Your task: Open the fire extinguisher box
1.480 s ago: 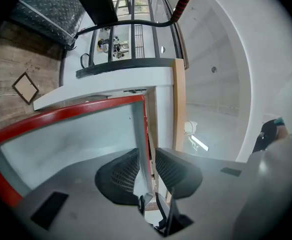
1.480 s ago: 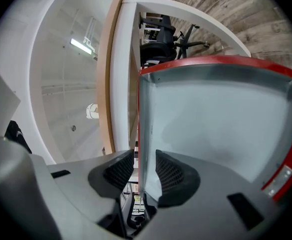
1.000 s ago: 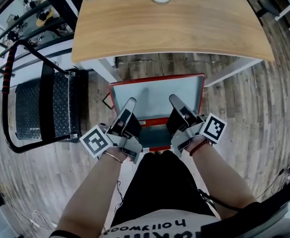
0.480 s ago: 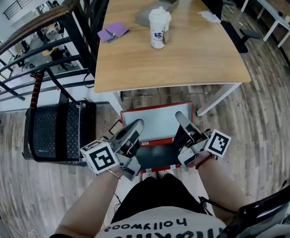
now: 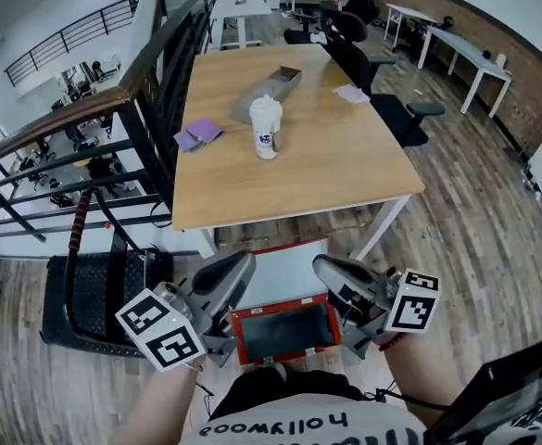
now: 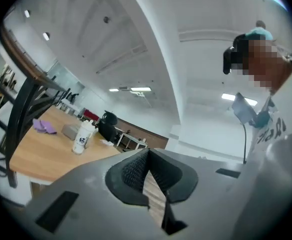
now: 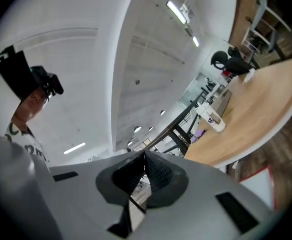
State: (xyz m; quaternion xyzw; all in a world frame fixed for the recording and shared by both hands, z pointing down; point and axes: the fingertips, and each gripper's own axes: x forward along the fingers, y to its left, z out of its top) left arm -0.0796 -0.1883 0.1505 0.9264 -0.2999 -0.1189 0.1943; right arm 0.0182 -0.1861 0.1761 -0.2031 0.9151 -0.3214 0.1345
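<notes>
- Holding both tools level, you have the grey left gripper clenched on nothing.
- Your grey right gripper is clamped together too, empty.
- The red metal fire extinguisher box lies on the wood-plank floor between them, near the light wooden table.

Bright, even light from ceiling strips; strong fisheye bending at edges; gripper views dark-cornered, slightly soft.

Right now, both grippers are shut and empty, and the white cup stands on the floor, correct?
Not quite: the white cup stands on the wooden table, not the floor, as the head view shows. The left gripper and right gripper are indeed shut and empty.
</notes>
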